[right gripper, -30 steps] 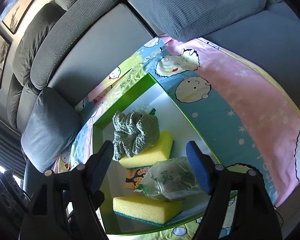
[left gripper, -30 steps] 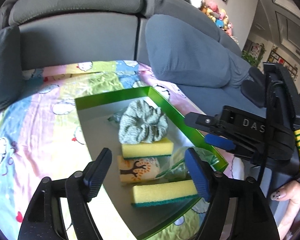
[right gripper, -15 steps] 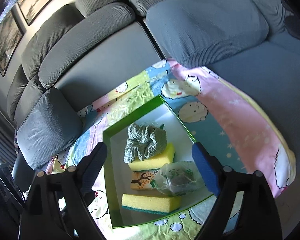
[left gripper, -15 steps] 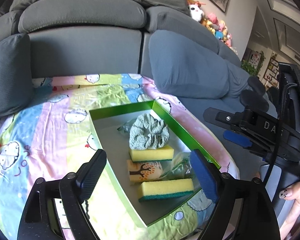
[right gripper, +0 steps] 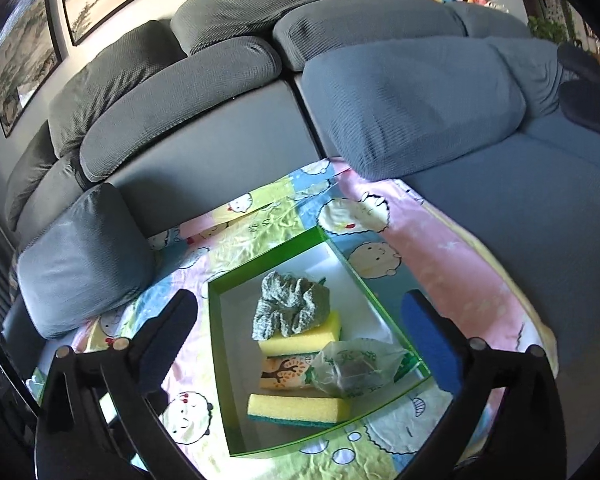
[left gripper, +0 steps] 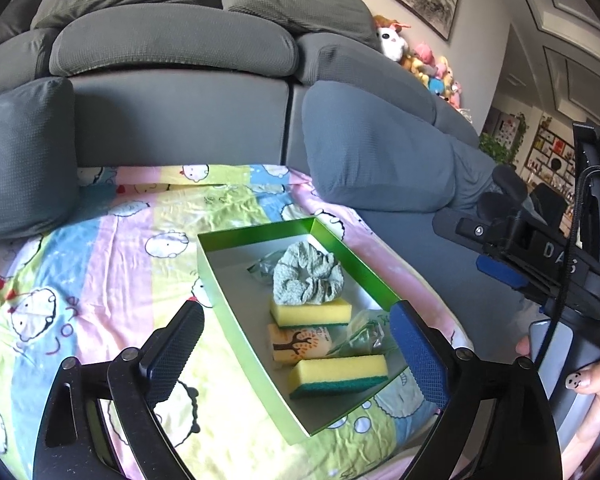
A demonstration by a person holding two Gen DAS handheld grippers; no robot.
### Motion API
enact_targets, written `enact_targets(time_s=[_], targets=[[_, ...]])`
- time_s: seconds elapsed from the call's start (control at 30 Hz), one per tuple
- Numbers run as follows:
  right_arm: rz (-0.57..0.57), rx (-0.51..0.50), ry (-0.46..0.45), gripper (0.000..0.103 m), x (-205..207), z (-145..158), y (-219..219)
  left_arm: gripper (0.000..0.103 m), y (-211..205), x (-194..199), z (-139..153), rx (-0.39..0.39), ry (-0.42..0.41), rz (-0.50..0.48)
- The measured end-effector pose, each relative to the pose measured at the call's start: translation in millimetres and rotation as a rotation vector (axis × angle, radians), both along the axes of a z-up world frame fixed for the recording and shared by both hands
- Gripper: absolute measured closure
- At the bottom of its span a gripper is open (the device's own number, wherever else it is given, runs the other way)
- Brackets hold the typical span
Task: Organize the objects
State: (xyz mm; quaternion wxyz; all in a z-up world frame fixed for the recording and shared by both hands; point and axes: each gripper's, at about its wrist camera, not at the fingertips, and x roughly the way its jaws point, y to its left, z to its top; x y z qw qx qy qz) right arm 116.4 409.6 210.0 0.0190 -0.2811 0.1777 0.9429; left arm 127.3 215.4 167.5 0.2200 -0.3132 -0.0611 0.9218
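Green tray [left gripper: 364, 268] lies below both open grippers, untouched.

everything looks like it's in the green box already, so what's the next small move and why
Probably pull both grippers back a little more. The green box already holds two yellow sponges, the grey-green scrunchie, a plastic bag and a tree-print packet; both grippers are open and empty.

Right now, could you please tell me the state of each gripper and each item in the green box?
left gripper: open, empty
right gripper: open, empty
green box: lidless, on the cartoon blanket
scrunchie: resting on the far sponge
near sponge: lying flat
plastic bag: crumpled, between the sponges
tree-print packet: lying flat
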Motion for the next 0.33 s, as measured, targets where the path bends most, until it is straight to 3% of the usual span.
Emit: enact_targets(time_s=[0.33], targets=[[-0.074, 0.139, -0.029, 0.002, 8, 7, -12, 0.009, -10, 10, 4, -0.001, 0.024, -0.022]])
